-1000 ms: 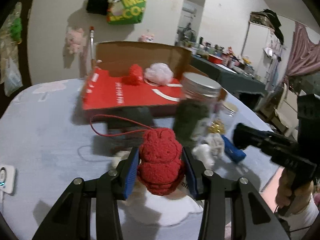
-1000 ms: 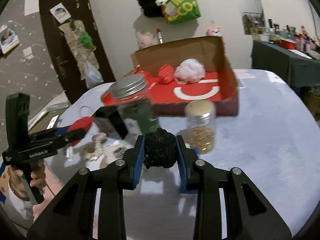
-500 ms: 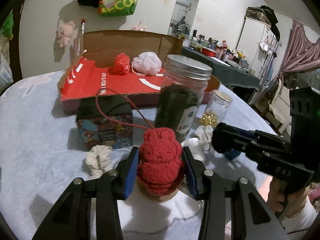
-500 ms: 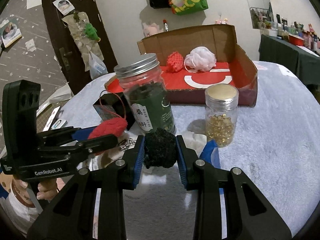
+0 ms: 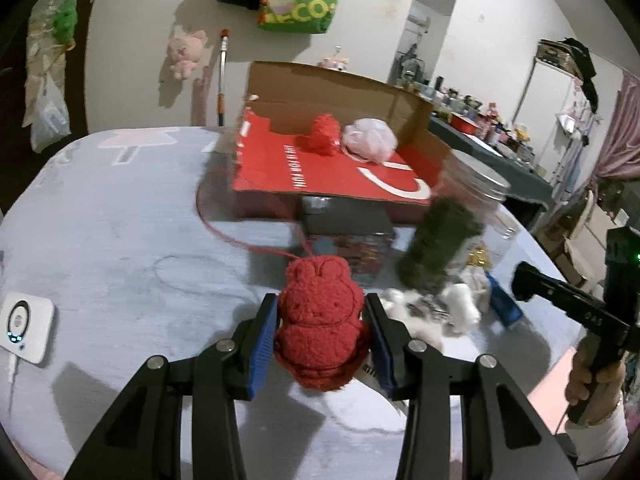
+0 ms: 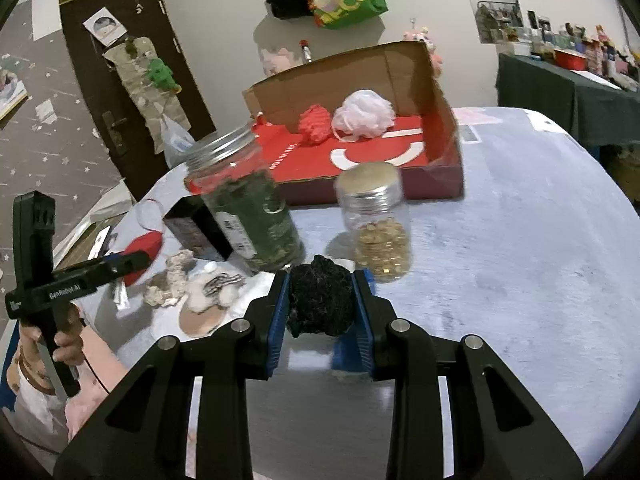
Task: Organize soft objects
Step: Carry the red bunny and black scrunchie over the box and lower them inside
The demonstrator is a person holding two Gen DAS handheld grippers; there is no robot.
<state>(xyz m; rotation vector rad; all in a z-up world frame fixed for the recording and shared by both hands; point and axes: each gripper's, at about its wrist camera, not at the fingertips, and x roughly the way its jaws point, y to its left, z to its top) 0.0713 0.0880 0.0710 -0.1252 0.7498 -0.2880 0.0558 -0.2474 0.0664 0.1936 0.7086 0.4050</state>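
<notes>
red plush bunny [image 5: 320, 320] sits low in the frame's centre, pinched by our left tool [image 5: 322, 342]; our right tool [image 6: 322, 306] pinches a black fuzzy ball [image 6: 320, 300] above the tabletop [image 6: 500, 260], cardboard box [image 6: 400, 80] behind.

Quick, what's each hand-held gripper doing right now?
Left hand-held gripper: closed on a red plush toy.
Right hand-held gripper: closed on a black fuzzy ball.

On our table [image 6: 520, 240]: far centre, the open box [image 6: 444, 120], holding a knitted ball [image 6: 316, 124] left of a mesh puff [image 6: 366, 118]; nearer, a large jar [image 6: 248, 204] left of a small jar [image 6: 378, 220]; a small carton [image 6: 192, 228] left of the large jar.
</notes>
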